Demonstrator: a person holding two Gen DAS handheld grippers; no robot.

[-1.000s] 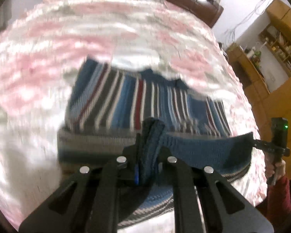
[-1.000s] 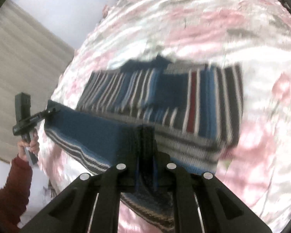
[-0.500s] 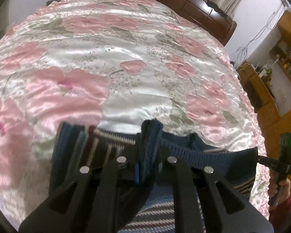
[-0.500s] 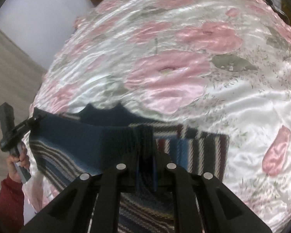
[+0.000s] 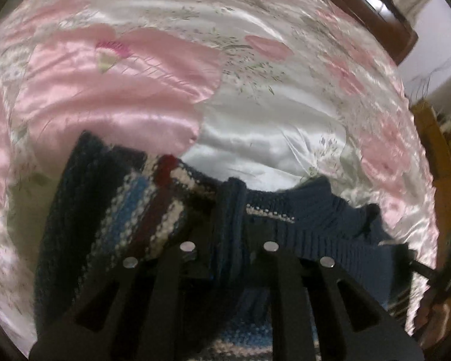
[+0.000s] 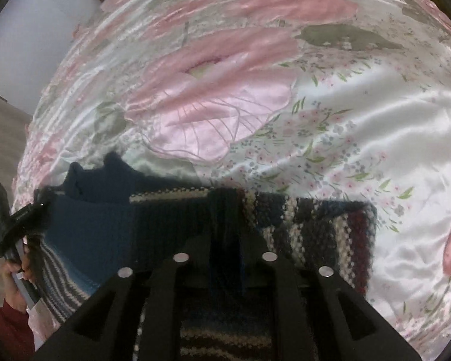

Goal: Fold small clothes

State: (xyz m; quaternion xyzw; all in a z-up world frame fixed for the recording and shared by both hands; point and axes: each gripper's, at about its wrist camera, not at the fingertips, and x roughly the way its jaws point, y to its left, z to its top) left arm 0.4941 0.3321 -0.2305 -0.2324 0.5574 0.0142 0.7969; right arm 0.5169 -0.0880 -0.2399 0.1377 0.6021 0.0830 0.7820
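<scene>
The striped knitted sweater [image 5: 153, 210] is pinched by the closed left gripper [image 5: 229, 210]. Its blue hem is also clamped by the right gripper [image 6: 225, 216] above the floral satin bedspread [image 6: 360, 126].

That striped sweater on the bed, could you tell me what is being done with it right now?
A person is folding the striped sweater on a pink flowered bedspread. Each hand holds a tool, and both are clamped on the sweater's dark blue ribbed edge: the left tool and the right tool. The edge is stretched between them, with the striped part lying beneath on the bedspread.
</scene>
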